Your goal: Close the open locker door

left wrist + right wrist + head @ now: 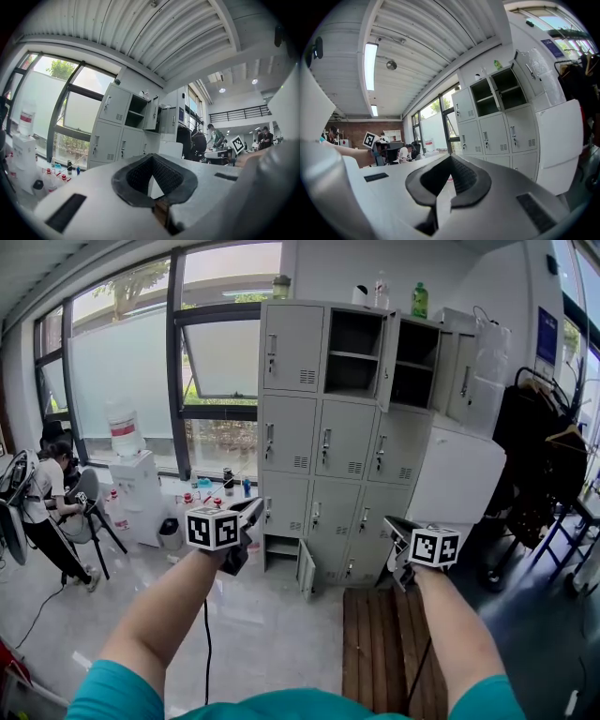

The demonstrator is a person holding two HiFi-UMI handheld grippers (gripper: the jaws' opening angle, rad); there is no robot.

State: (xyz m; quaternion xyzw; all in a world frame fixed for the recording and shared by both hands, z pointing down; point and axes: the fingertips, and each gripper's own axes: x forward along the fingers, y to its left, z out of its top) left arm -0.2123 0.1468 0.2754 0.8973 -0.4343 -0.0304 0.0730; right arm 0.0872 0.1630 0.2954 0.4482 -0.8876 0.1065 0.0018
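Though seemingly far, door beyond left claw

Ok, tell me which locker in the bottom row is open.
The bottom-left locker, nearest the window. Its door is swung outwards, showing the dark compartment and shelf inside. The other bottom-row doors sit flush and shut.

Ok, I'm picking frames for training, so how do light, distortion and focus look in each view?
Head view: even daylight from the windows, lockers sharp, straight lines bowed at the edges. Left gripper view: heavy fisheye with black corners, windows washed pale, fingers near the lens slightly soft. Right gripper view: same fisheye, ceiling lamp glaring.
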